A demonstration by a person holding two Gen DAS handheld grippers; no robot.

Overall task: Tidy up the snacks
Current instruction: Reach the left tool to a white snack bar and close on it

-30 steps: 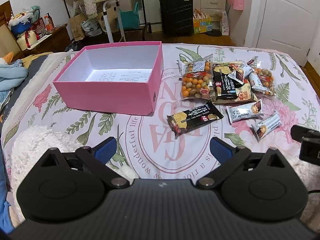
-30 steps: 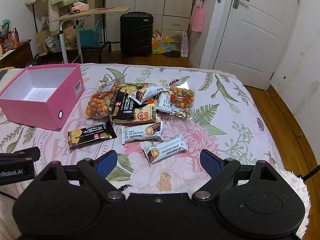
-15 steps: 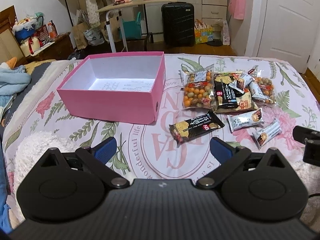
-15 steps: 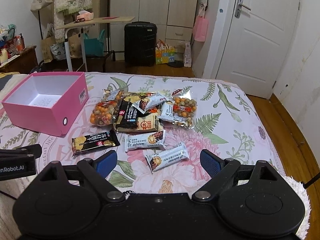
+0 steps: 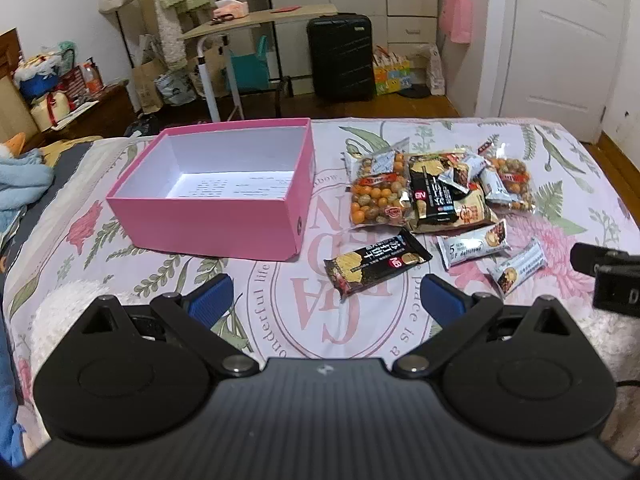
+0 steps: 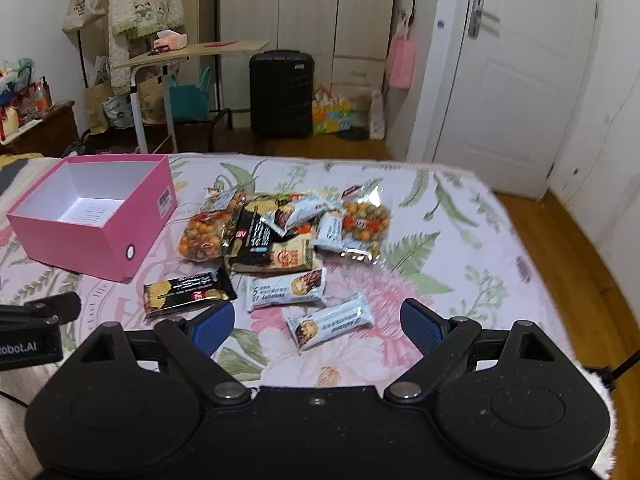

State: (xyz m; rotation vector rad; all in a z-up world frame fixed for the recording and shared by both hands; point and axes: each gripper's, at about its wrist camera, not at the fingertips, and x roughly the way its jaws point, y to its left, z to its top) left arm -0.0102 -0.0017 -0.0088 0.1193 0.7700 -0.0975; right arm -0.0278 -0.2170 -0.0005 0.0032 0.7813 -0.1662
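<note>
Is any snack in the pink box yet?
No, the pink box shows only its bare white floor; every snack, including the black packet, lies on the bedspread.

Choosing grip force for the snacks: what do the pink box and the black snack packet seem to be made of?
Pink box: likely stiff cardboard with a matte pink outside and white inside; straight thin walls, sharp folded corners.
Black snack packet: probably thin plastic film, glossy; it shows highlights, printed graphics and crimped ends, so it should crumple easily.
</note>
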